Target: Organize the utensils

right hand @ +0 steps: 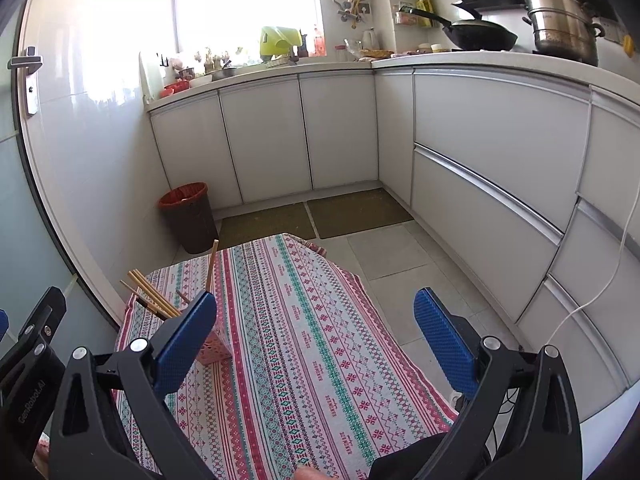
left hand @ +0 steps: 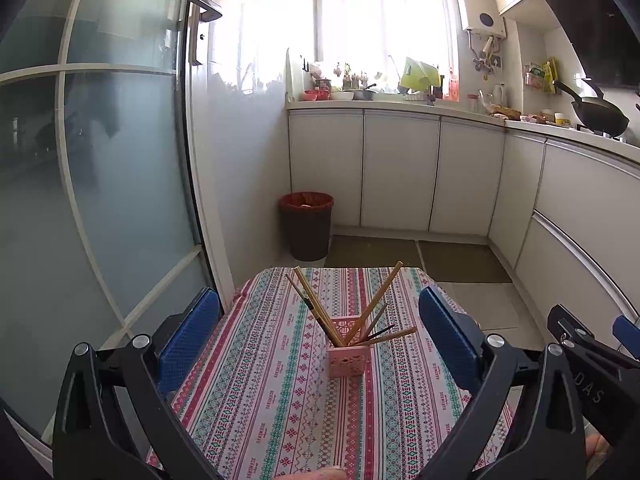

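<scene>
Nearest, the left claw [left hand: 320, 332] is spread wide and grips nothing; the right claw [right hand: 316, 328] is likewise spread and bare. In the right wrist view the neighbouring tool's arm reads "GenRobot.AI". Between the left claw's pads, the pink holder [left hand: 346, 354] stands upright on the worktop's striped cloth [left hand: 260, 380], whose bands repeat "HANDMADE". Chopsticks [left hand: 320, 308] fan out of the holder. Beyond the holder, a dark bin [left hand: 306, 226] stands on the floor.
</scene>
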The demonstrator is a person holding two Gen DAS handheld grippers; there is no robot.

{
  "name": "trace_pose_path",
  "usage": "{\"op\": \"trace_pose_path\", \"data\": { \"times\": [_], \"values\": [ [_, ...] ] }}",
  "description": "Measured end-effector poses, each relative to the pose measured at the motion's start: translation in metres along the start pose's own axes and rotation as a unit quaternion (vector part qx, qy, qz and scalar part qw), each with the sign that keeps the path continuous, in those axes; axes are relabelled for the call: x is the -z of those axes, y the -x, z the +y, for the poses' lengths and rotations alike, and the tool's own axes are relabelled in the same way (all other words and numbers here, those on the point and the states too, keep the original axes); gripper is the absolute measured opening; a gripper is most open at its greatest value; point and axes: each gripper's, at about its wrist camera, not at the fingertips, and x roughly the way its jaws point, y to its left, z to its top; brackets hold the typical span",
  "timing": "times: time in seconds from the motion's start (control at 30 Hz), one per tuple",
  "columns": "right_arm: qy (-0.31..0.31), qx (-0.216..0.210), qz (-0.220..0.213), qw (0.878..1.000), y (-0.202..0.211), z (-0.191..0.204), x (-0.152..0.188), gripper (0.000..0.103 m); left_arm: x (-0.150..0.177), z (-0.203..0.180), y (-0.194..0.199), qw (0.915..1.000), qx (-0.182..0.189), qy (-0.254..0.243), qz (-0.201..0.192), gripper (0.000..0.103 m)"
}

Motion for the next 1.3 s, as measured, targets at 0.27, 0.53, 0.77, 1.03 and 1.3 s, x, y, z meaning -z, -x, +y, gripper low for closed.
{"op": "trace_pose_path", "data": {
  "times": [0.27,0.53,0.77,1.03,1.3],
  "values": [
    [0.001,0.000,0.001,1.000,-0.0001,0.0006,0.0006,0.096,0.0012,0.0029,-0.0047,1.0000,-0.002,0.002,0.006,0.096],
    [0.001,-0.001,0.004,1.000,-0.0018,0.0015,0.0032,0.096,0.0003,0.0039,-0.0071,0.9999,-0.008,0.004,0.009,0.096],
    [0.005,-0.002,0.011,1.000,-0.0042,0.0031,0.0054,0.096,0.0010,0.0044,-0.0090,0.9993,0.023,0.016,0.023,0.096],
    [0.005,0.000,0.012,1.000,-0.0058,0.0014,0.0061,0.096,-0.0005,0.0032,-0.0049,0.9999,0.017,-0.002,0.000,0.089],
    [0.002,0.001,0.012,1.000,-0.0073,-0.0015,0.0035,0.096,-0.0022,0.0056,-0.0096,0.9998,0.008,0.005,0.015,0.096]
  ]
}}
